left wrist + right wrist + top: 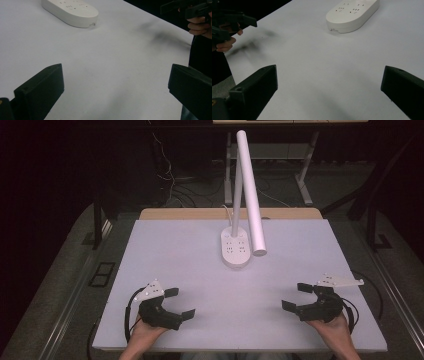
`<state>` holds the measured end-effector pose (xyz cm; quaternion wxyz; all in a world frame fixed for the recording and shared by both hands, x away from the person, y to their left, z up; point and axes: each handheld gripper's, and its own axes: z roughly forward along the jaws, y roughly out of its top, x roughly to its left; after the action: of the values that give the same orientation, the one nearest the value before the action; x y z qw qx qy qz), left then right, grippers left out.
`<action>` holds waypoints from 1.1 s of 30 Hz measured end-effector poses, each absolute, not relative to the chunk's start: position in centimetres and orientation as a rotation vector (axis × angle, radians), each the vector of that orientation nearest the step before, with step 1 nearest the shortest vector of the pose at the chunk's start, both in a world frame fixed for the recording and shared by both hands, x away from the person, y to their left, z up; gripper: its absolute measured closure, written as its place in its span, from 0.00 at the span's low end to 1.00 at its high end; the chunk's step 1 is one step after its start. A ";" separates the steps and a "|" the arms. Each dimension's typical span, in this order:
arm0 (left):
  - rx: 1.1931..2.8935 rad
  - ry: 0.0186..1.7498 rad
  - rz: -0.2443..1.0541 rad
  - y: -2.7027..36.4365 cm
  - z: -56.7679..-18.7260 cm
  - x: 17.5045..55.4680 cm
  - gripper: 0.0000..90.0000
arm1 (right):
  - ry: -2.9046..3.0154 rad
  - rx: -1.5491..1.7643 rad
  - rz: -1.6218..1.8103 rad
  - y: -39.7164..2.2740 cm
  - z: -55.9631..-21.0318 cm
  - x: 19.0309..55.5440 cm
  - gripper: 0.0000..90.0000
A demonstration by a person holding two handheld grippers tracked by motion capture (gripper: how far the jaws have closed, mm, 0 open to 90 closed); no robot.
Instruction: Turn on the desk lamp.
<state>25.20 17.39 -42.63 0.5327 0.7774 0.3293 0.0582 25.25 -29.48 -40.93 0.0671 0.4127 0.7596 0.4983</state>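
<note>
Sitting at the near left of the white table (175,245): one left gripper (179,303), black, held in one hand (145,330) coming in from the bottom edge, jaws standing wide apart and gripping nothing, a grey three-cornered plate on top and a dark cable looping behind. Showing in the left gripper view: the same left gripper (116,90), two black jaws rising far apart over bare white surface, the other hand and its gripper farther off at the upper right.

Standing at the middle of the table, toward the far edge: one white lamp (248,190), consisting of one oval base (236,251) carrying sockets on its top face, one thin upright post and one long tubular head slanting down toward the right, its lower end hanging just beside the base's right side. Lying well apart from both grippers. Appearing again as the oval base (70,12) at the upper left of the left gripper view and as the base (352,14) at the upper right of the right gripper view.

Resting at the near right: one right gripper (295,296), black, held in one hand (336,327), jaws likewise spread wide and empty, grey plate on top. Showing in the right gripper view: that right gripper (329,92), two jaws far apart above bare table.
</note>
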 end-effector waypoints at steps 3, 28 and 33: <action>1.855 0.782 0.138 17.3 -42.6 25.2 0.00 | 2.294 1.250 1.496 -29.5 -40.9 25.2 0.00; 1.860 0.781 0.129 17.3 -42.7 25.2 0.00 | 2.358 1.265 1.451 -29.3 -40.8 25.0 0.05; 1.859 0.783 0.130 17.3 -42.7 25.2 0.00 | 2.378 1.261 1.434 -29.3 -40.7 25.3 0.05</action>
<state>25.17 17.26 -42.68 0.5315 0.7791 0.3280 0.0543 25.31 -29.33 -40.75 0.0460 0.4132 0.7788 0.4696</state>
